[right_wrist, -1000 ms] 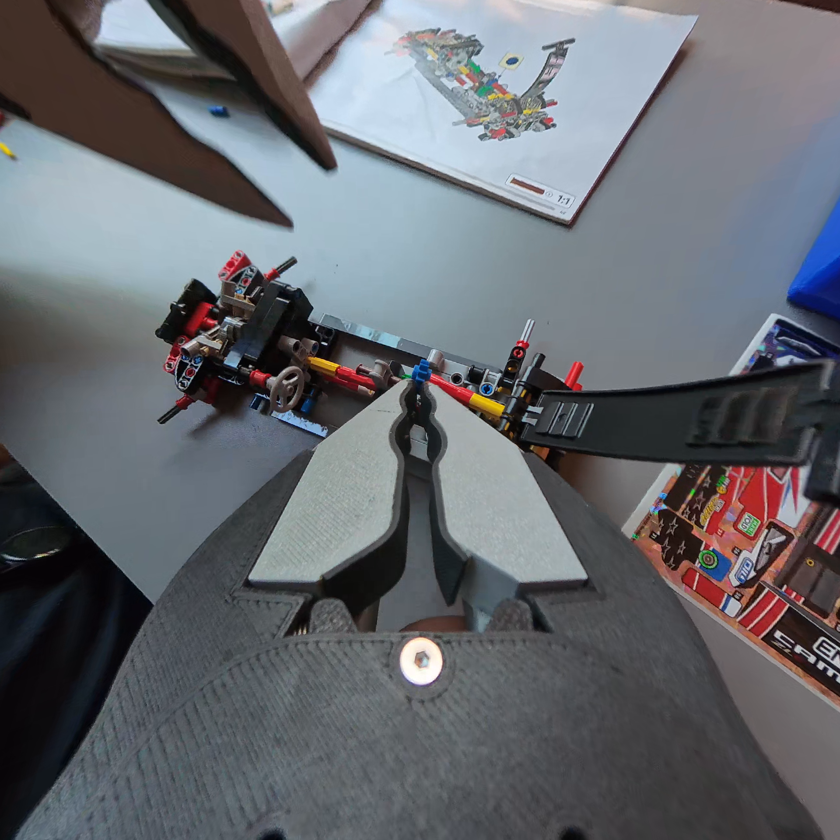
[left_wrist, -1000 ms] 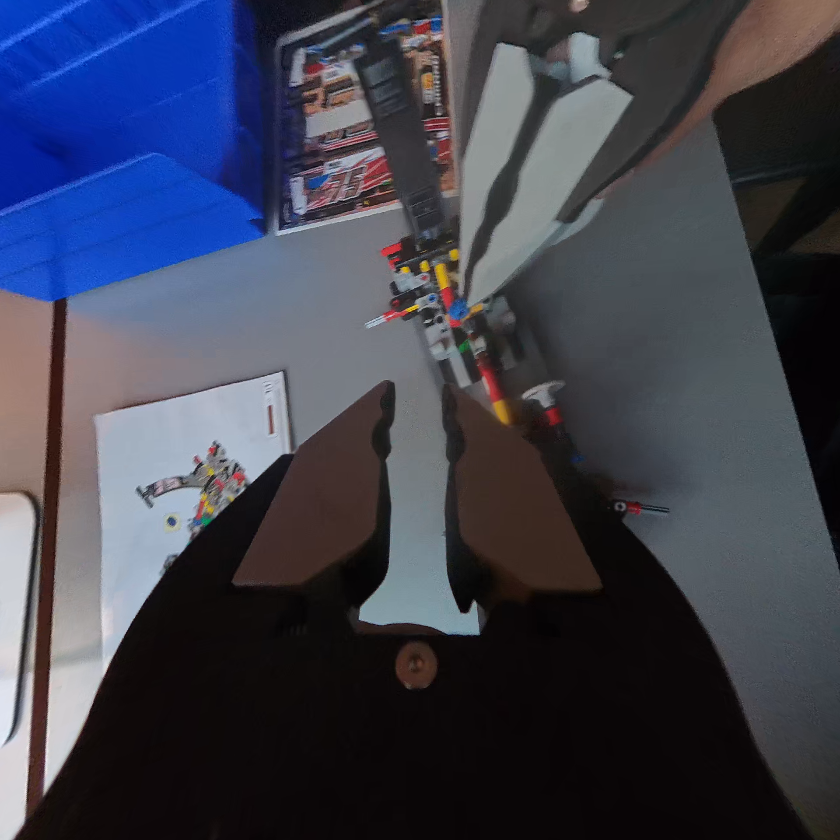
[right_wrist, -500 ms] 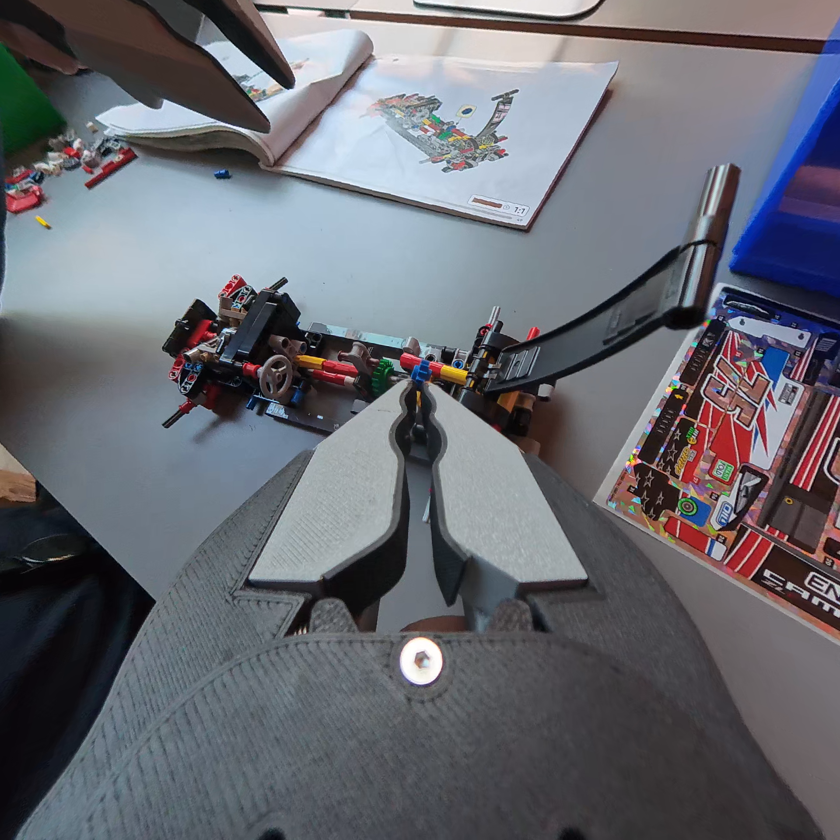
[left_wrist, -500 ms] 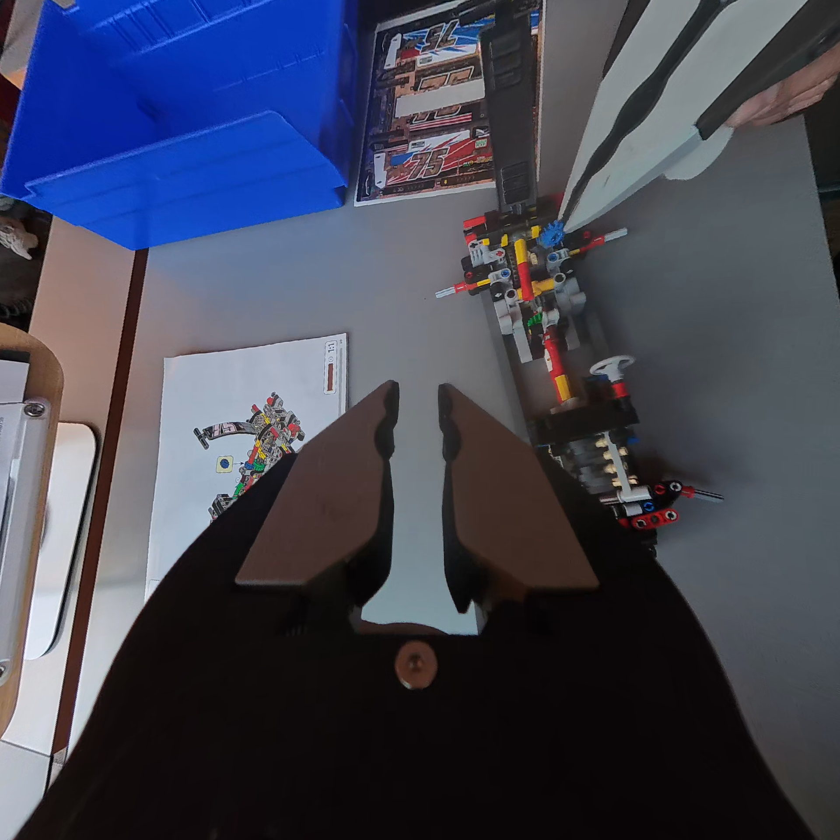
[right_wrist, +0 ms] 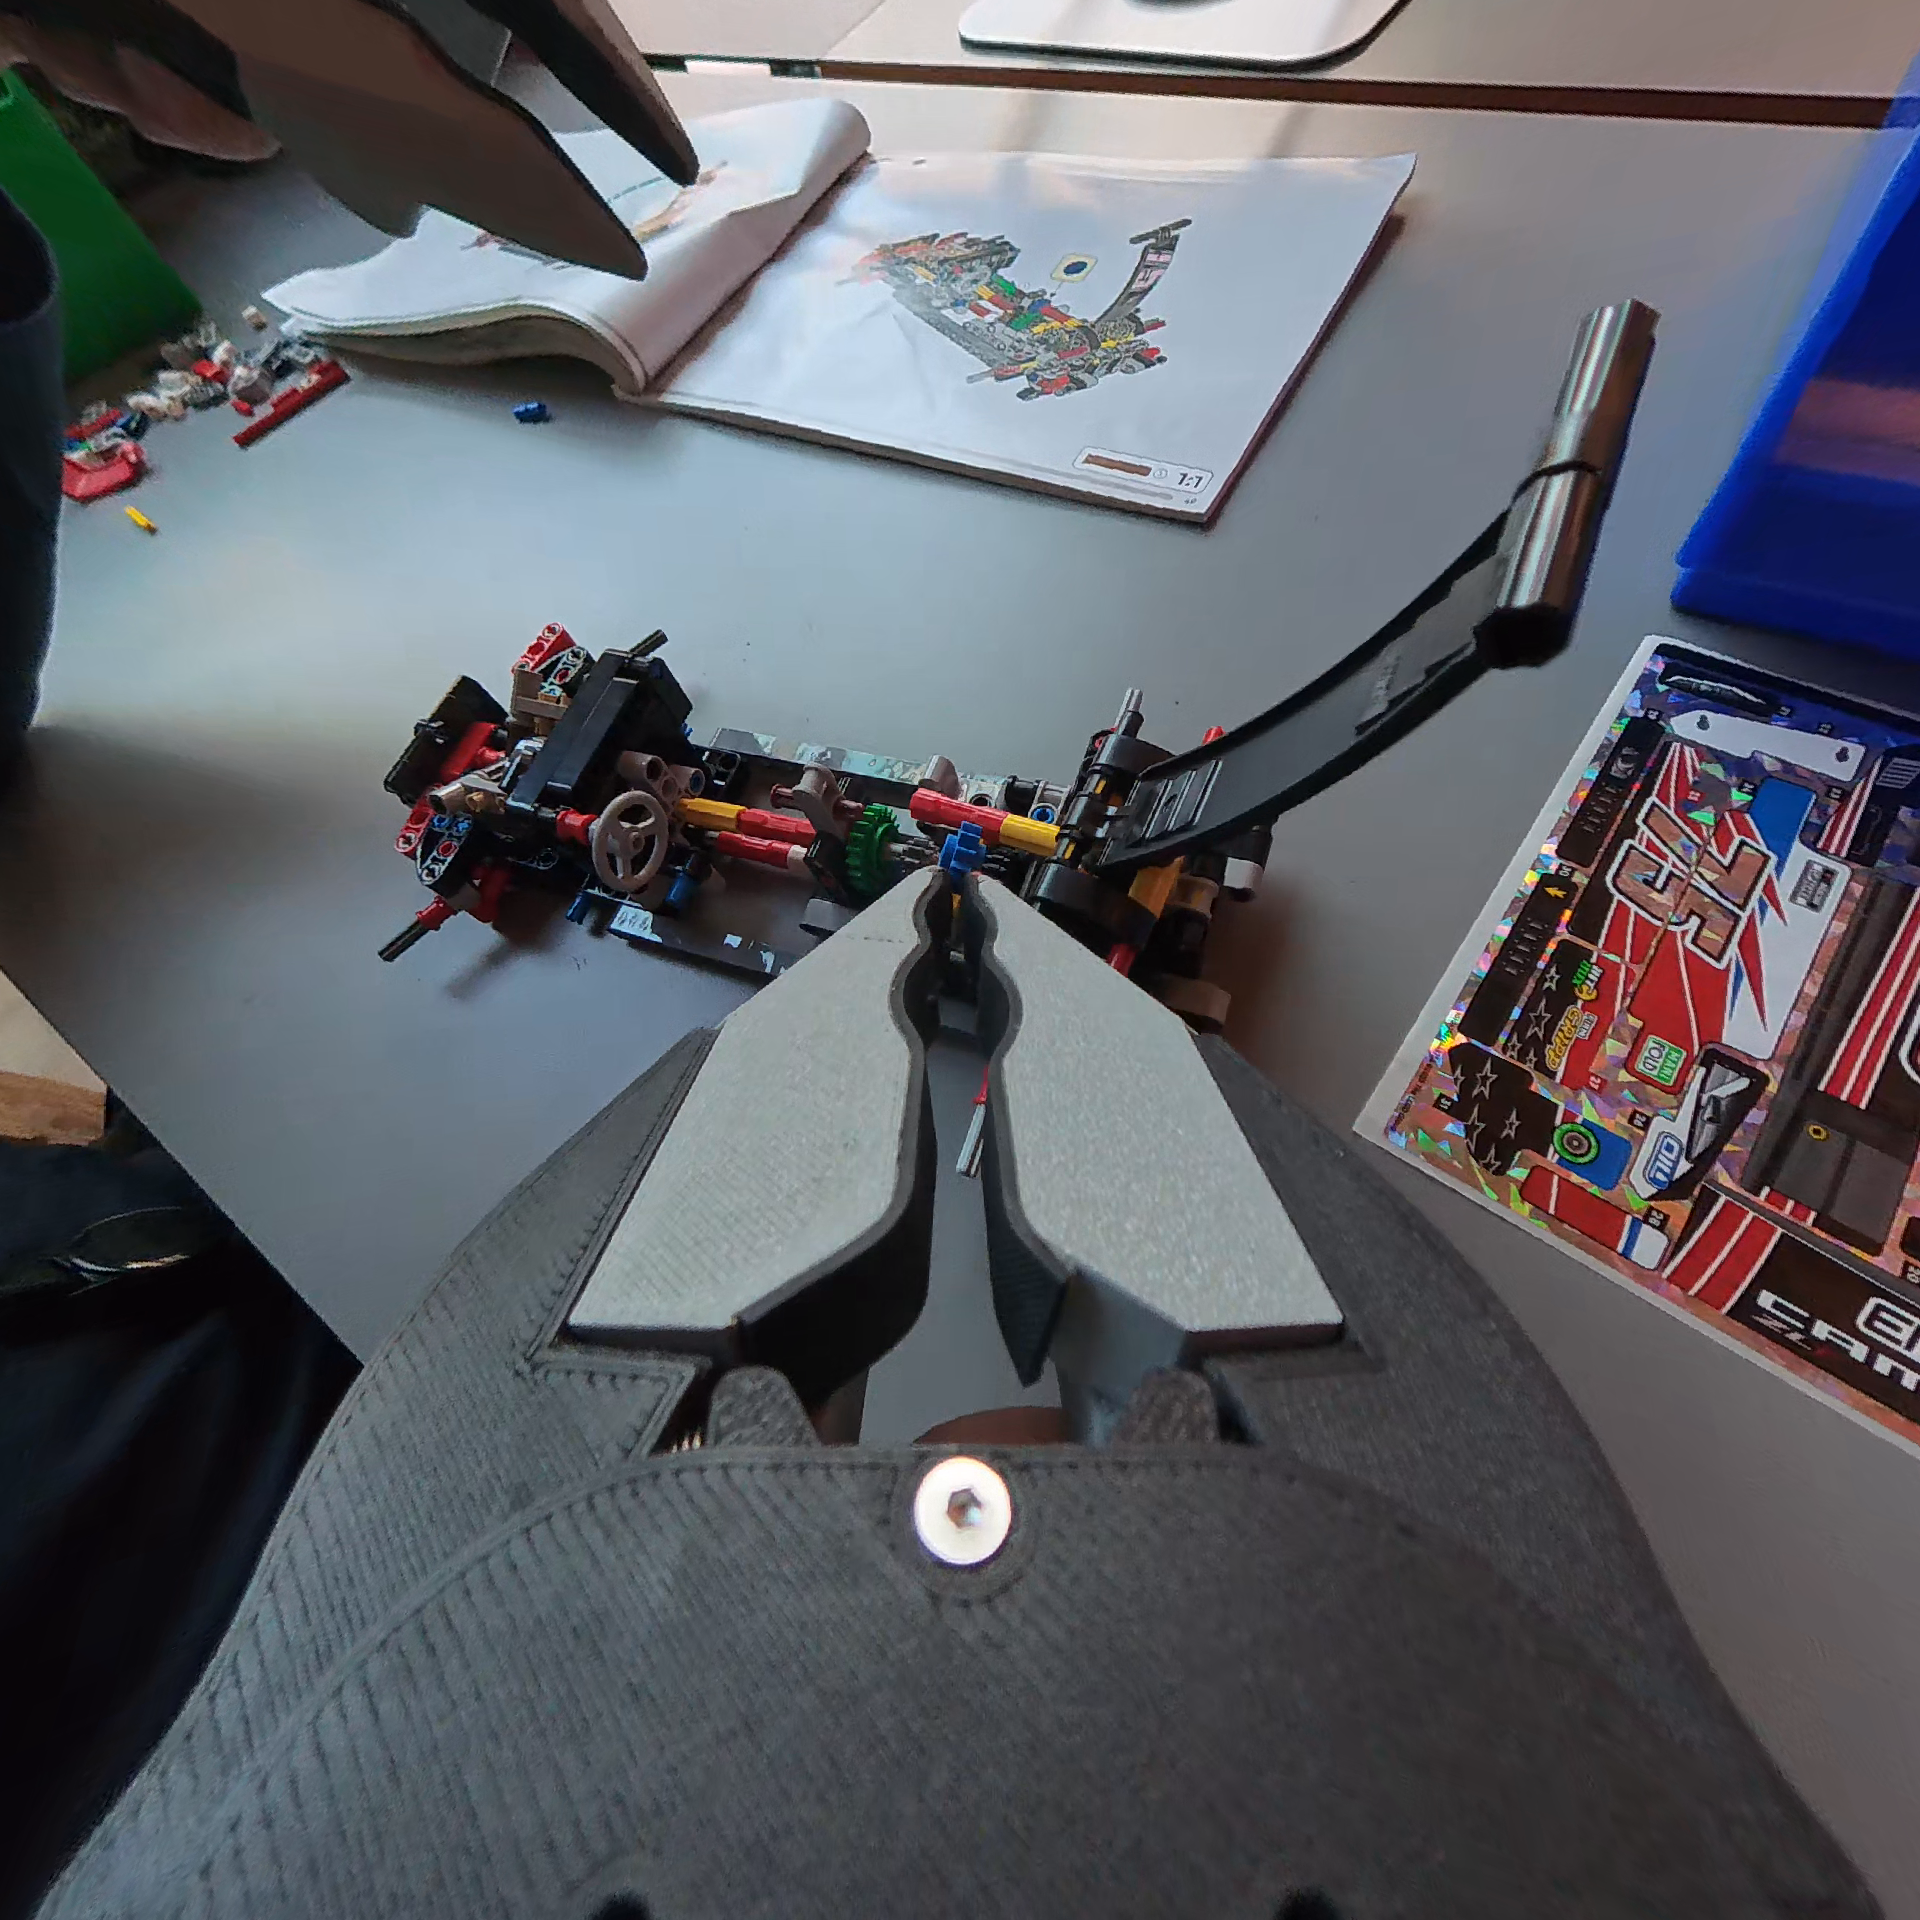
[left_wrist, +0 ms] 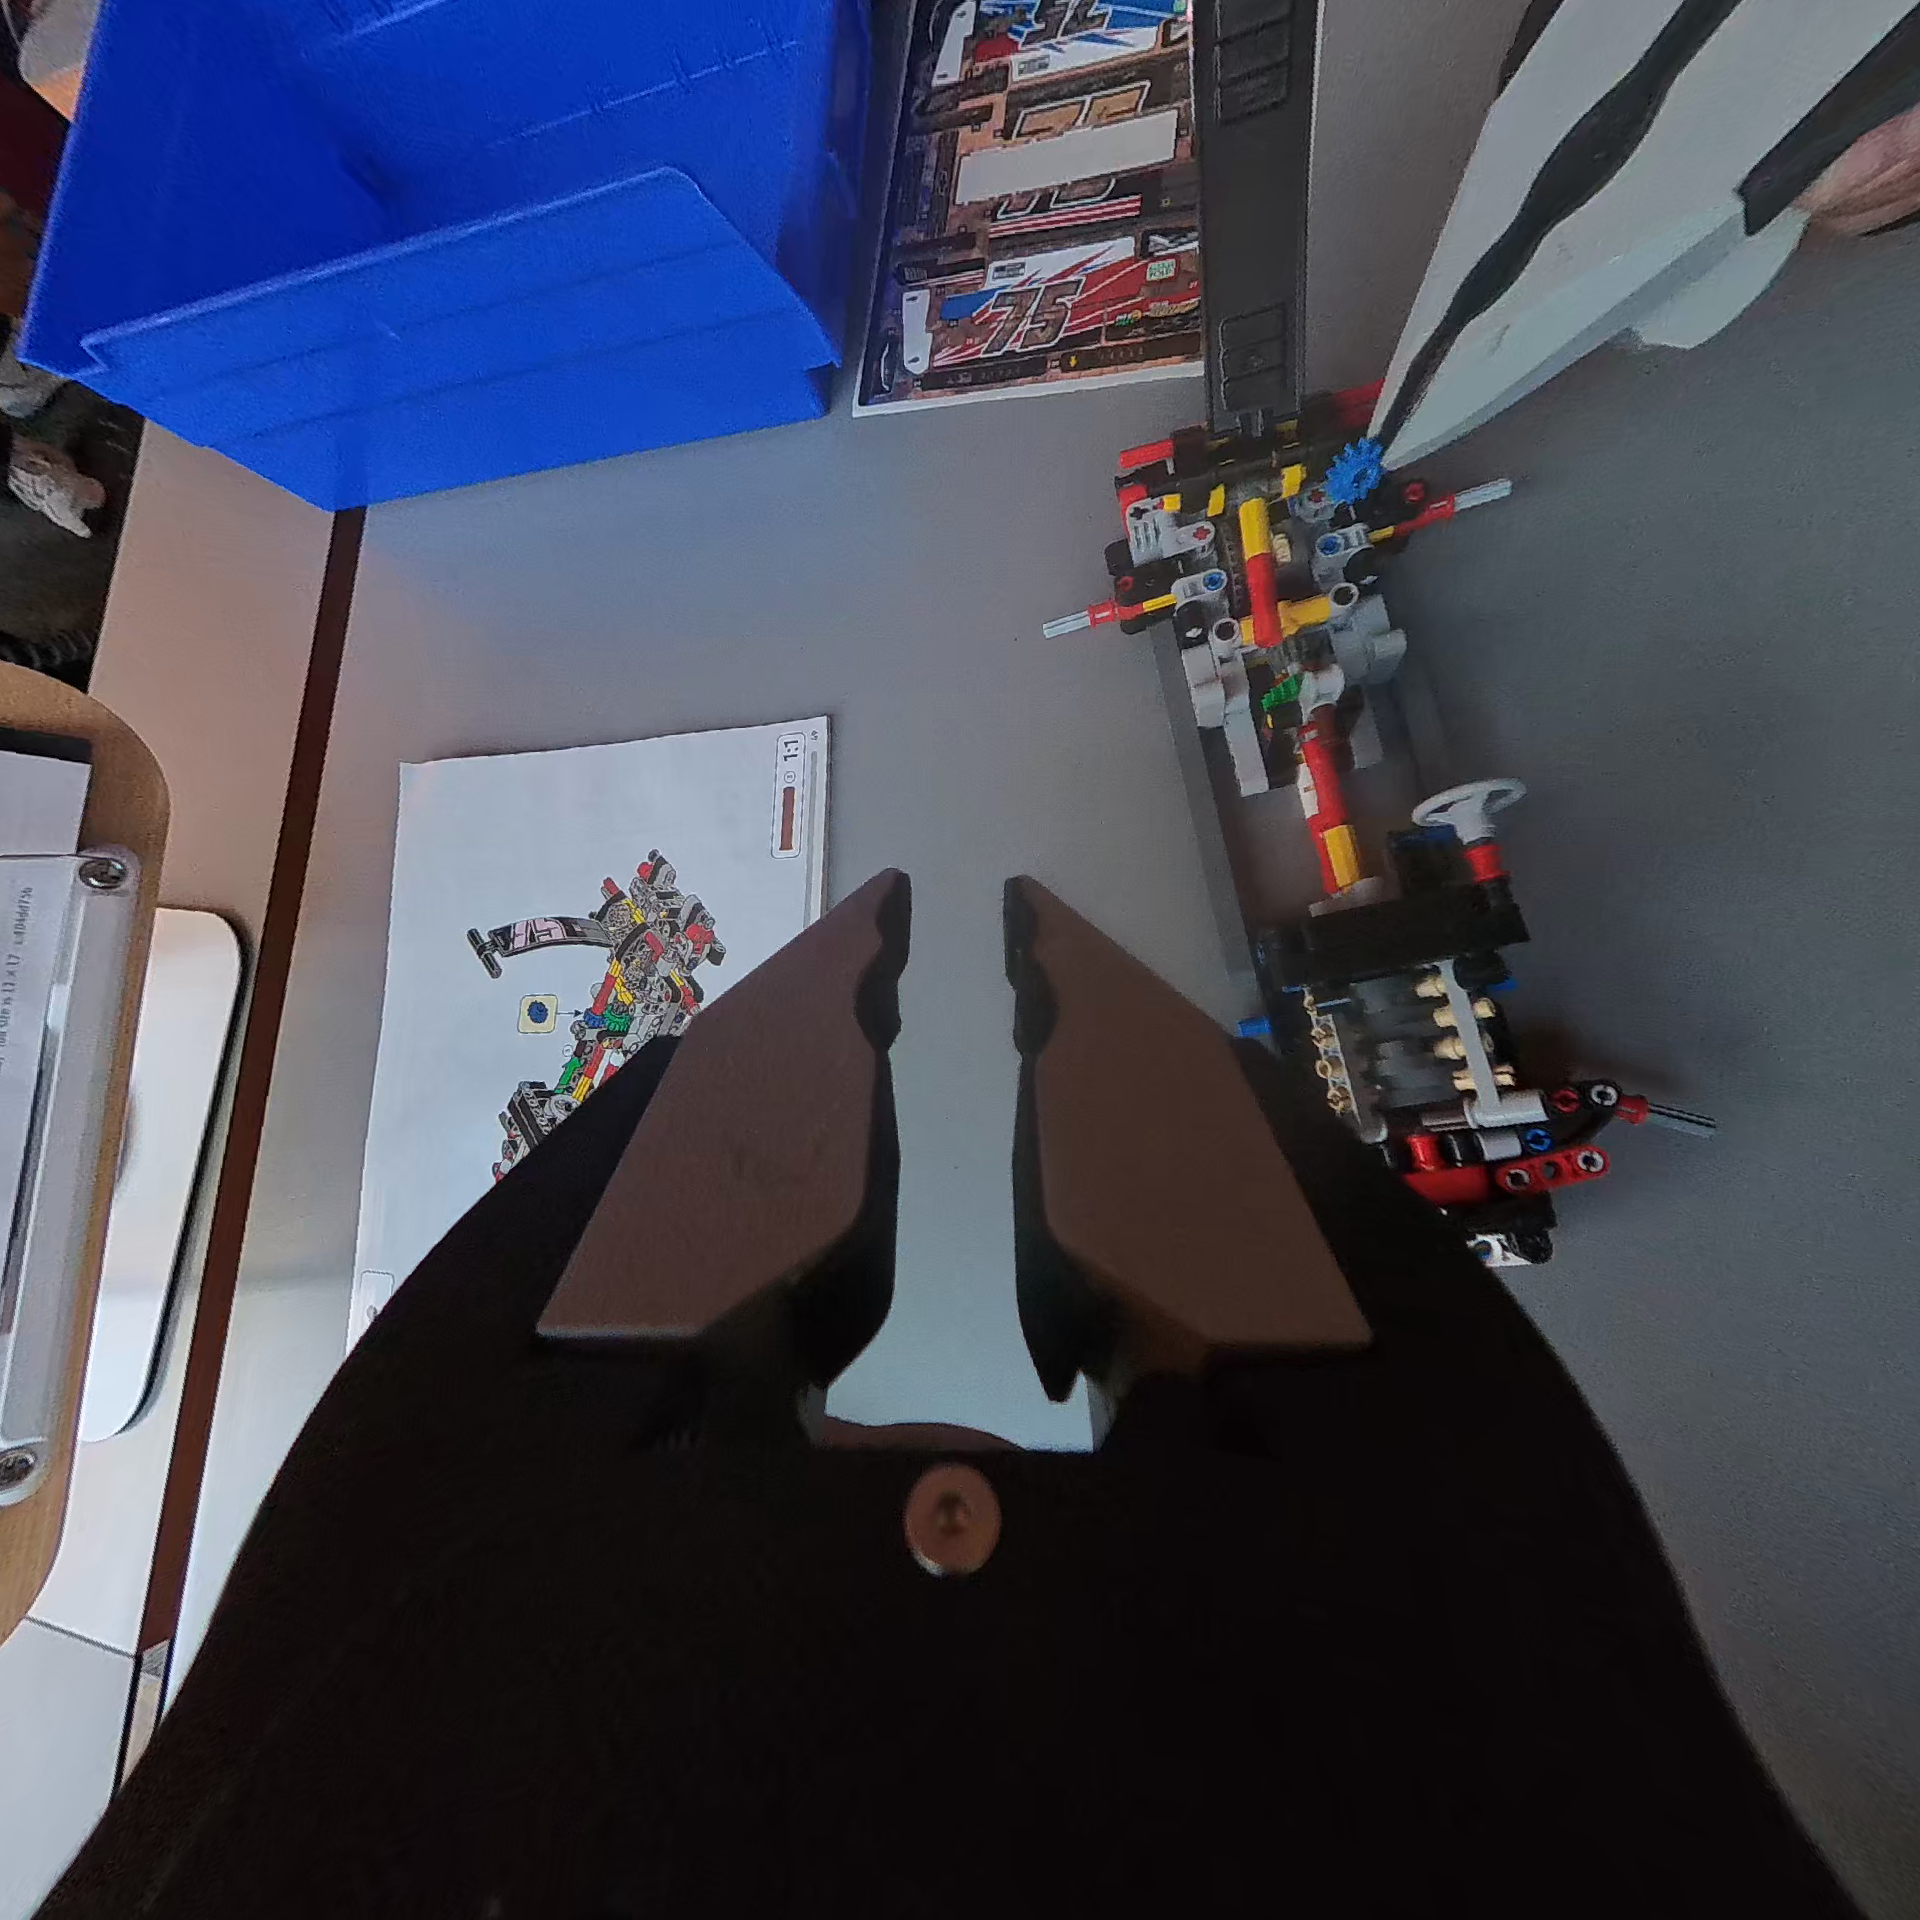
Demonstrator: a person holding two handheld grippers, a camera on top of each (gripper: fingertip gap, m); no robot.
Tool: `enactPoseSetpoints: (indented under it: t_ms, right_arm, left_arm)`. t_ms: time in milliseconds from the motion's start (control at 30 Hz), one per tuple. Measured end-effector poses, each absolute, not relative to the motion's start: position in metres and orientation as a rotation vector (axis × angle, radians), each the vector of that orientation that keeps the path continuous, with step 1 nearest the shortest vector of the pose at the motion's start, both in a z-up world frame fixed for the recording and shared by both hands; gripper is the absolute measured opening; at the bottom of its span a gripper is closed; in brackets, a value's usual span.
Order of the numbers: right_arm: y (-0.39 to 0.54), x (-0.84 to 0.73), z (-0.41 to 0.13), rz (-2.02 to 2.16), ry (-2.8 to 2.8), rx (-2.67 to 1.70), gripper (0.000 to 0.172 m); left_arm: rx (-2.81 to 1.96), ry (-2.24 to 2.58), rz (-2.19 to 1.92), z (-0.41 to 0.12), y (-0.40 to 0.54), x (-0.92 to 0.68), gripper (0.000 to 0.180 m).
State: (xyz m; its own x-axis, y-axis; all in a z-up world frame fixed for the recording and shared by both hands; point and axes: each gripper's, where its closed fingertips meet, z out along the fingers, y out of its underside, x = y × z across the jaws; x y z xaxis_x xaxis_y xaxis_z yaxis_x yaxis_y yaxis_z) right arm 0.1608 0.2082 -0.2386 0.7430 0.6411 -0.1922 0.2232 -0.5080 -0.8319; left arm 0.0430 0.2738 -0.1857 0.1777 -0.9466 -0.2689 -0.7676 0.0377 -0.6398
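Right gripper: the grey gripper [right_wrist: 956, 883] is seen clenched, its fingertips [right_wrist: 1013, 920] pinched on a small blue toothed gear [right_wrist: 961, 847] at the near side of the long brick-built car chassis of black, red, yellow and grey parts [right_wrist: 727, 821]; from the left wrist view the gear [left_wrist: 1356, 478] is seen at the very tips.
Left gripper: the brown-fingered gripper [left_wrist: 954, 904] is held released above the grey tabletop [left_wrist: 623, 603], nothing being gripped between its parted fingers [left_wrist: 790, 1060]; it is placed left of the chassis [left_wrist: 1330, 790], apart from it.
Chassis: it is laid lengthwise on the tabletop, with a grey steering wheel [right_wrist: 631, 836] and a green gear [right_wrist: 868, 842] along its red and yellow shafts.
Black wing: a long curved black plastic panel [right_wrist: 1382, 707] is attached to the chassis' rear end and is raised over the table.
Sticker sheet: a glittery red, black and white sheet [right_wrist: 1704, 1039] is laid beside the chassis' rear end.
Booklet: an open white instruction booklet [right_wrist: 935, 301] is laid beyond the chassis.
Loose parts: small red, white and black pieces [right_wrist: 177, 384] are scattered beyond the chassis' front end.
Blue bin: a blue plastic bin [left_wrist: 436, 229] is set beyond the sticker sheet, farther from the chassis.
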Motion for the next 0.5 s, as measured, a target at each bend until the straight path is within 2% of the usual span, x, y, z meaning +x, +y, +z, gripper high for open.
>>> enactPoseSetpoints:
  t_ms: [500]
  right_arm:
    - [0.2061,0.1595,-0.2376,0.610,-0.653,-2.089,0.000]
  left_arm:
    - [-1.765,1.639,-0.313,-0.1857,0.2729,0.0390,0.015]
